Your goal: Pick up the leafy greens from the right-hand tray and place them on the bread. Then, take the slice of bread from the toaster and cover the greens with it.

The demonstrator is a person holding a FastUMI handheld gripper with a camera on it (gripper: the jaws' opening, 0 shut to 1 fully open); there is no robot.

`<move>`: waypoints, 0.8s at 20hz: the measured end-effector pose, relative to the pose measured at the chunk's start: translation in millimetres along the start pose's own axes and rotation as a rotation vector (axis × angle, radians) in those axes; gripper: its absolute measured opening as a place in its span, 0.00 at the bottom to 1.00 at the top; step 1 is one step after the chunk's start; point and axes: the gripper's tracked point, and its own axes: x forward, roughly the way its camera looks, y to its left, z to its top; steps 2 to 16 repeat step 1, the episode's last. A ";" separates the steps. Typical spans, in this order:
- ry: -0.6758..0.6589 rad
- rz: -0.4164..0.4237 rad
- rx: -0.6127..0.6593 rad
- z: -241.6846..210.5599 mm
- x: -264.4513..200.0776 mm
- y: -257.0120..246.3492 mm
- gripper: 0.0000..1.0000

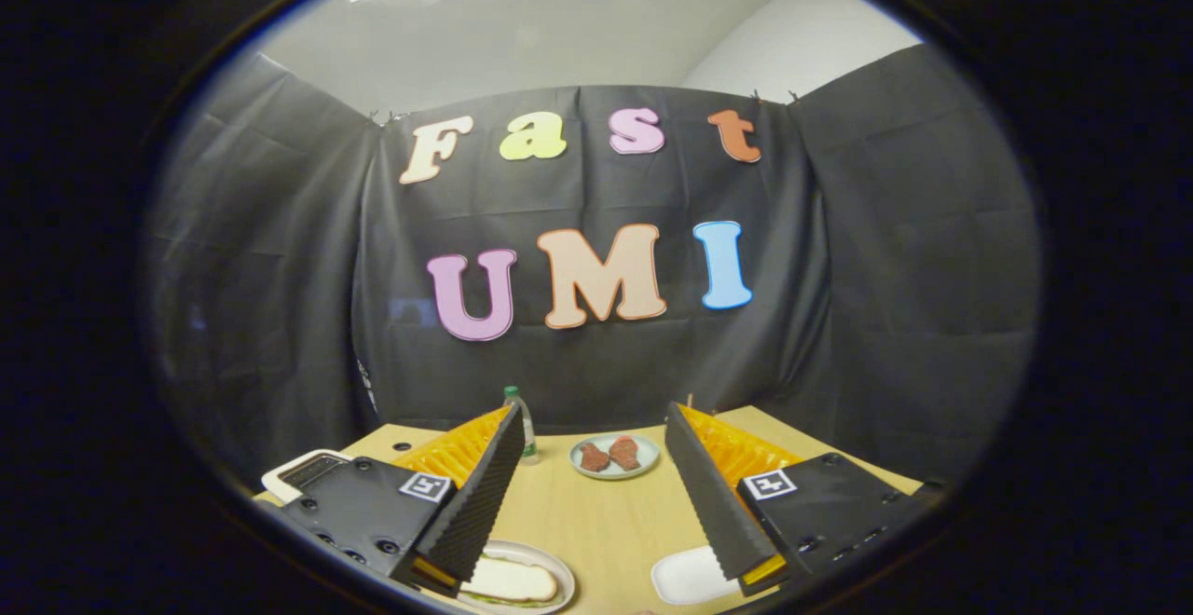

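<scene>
My gripper (593,415) is open and held above the wooden table (606,522), with nothing between its fingers. Below the left finger (475,503) a pale slice of bread (511,583) lies on a round plate (559,570), and a thin strip of green shows under the slice's near edge. A white tray (688,576) lies below the right finger (718,503), and the part of it I can see is bare. The white toaster (308,469) stands at the left edge of the table, mostly hidden behind the left finger's mount.
Beyond the fingers a small plate (615,456) holds two reddish pieces of meat. A clear bottle with a green cap (524,421) stands just behind the left fingertip. Black cloth walls close off the table at the back and both sides.
</scene>
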 end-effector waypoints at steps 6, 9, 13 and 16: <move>0.003 -0.002 -0.004 -0.6 -2.6 -1.8 0.97; 0.003 -0.002 -0.004 -0.6 -2.6 -1.8 0.97; 0.003 -0.002 -0.004 -0.6 -2.6 -1.8 0.97; 0.003 -0.002 -0.004 -0.6 -2.6 -1.8 0.97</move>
